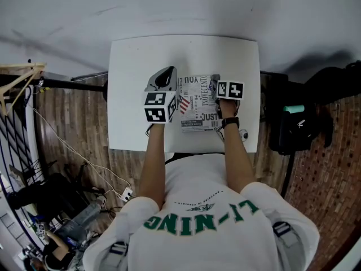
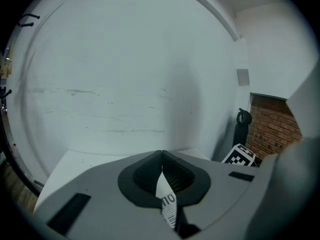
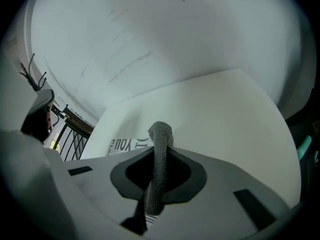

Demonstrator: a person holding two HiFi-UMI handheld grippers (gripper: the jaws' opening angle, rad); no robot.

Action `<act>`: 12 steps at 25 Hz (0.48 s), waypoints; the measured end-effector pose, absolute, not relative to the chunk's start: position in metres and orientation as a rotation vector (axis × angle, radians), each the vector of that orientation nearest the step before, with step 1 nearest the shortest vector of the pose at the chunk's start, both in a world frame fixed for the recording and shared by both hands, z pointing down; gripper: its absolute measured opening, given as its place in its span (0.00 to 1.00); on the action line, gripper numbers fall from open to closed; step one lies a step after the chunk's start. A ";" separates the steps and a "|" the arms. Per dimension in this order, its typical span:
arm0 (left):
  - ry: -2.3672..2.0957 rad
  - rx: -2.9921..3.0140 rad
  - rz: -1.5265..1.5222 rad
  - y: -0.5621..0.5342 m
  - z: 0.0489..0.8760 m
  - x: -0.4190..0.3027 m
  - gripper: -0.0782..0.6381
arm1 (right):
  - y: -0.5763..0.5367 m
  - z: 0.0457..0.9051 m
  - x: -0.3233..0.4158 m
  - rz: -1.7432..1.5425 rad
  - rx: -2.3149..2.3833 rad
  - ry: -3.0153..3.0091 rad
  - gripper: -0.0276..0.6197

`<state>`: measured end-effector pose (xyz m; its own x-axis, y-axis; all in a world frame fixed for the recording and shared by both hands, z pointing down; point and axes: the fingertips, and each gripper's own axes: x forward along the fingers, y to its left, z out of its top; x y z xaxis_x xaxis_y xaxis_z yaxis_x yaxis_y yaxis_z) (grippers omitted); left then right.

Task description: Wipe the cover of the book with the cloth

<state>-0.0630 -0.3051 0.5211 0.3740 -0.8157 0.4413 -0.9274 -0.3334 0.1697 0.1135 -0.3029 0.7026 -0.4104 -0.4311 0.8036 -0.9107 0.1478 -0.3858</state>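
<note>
Two grippers are at work over a white table (image 1: 135,61), and a person in a white shirt with green letters holds one in each hand. The book (image 1: 197,103) lies flat on the table, near the 6 o'clock edge and about halfway across. Its cover is white with big black words and a small red striped patch.

The left gripper (image 1: 169,72) sits at the 9 o'clock side of the book. In the left gripper view its jaws are pinched together on a thin printed edge of the book (image 2: 167,204). That edge sticks up between the dark pads (image 2: 145,176).

The right gripper (image 1: 215,86) sits at the 3 o'clock side of the book, over the cover. In the right gripper view its jaws squeeze a grey knitted cloth (image 3: 161,134). The cloth pokes up past the jaw tips in a rounded lump and hangs down the other way. At 10 o'clock from the cloth, a bit of the cover (image 3: 122,145) with black letters shows on the table (image 3: 210,119).

A black watch (image 1: 229,122) is on the person's right wrist. A black bag (image 1: 296,123) sits on the brick floor at 3 o'clock from the table. At 9 o'clock the floor is wood, with thin cables on it.
</note>
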 end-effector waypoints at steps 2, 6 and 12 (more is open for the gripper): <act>-1.518 2.250 0.393 -0.303 0.519 -0.065 0.12 | -0.305 0.703 0.114 1.217 1.294 -1.926 0.11; -1.552 2.236 0.386 -0.298 0.517 -0.080 0.12 | -0.307 0.699 0.094 1.254 1.258 -1.947 0.11; -1.604 2.199 0.395 -0.288 0.514 -0.109 0.12 | -0.281 0.689 -0.022 1.356 0.969 -2.132 0.11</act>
<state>-0.1088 -0.2883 0.5141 0.3060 -0.8424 0.4435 -0.9520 -0.2700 0.1440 -0.0215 -0.2810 0.6890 -0.6619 -0.3263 0.6749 -0.7495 0.2769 -0.6013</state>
